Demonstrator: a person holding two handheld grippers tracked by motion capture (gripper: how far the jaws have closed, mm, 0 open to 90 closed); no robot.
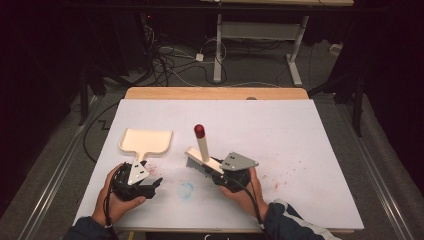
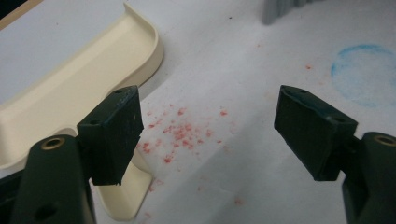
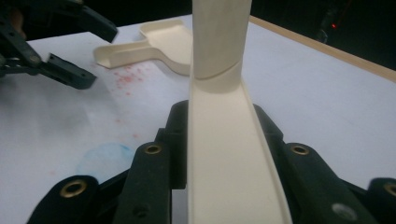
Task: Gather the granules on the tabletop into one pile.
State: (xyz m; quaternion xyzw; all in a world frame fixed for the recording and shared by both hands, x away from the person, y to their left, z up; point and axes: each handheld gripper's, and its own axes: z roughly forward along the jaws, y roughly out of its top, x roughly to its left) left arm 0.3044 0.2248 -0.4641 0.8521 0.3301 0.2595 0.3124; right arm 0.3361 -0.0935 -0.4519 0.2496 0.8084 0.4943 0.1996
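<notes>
Right gripper sits near the front middle of the desk, jaws clamped tight on the cream back of a hand brush. In the right gripper view the brush runs straight up between the two black jaws, which press on both its sides. Its round handle stands tilted up from the flat back. High view: the handle ends in a red cap, and grey bristles touch the white desk cover on the brush's left end.

Left gripper rests at front left, held in the person's left hand. Jaws wide apart, nothing between them. Left gripper view: the gap between the jaws looks down on bare desk with a scatter of red crumbs. The left jaw hangs over the stub handle of the cream dustpan; whether it touches, cannot tell.

Dustpan lies flat on the desk, just ahead of the left gripper, open mouth facing away from the person, handle pointing back toward them. Brush and dustpan are near each other but apart.

Faint blue ring stain on the cover between the two grippers. More red specks spread to the right of the right hand.
</notes>
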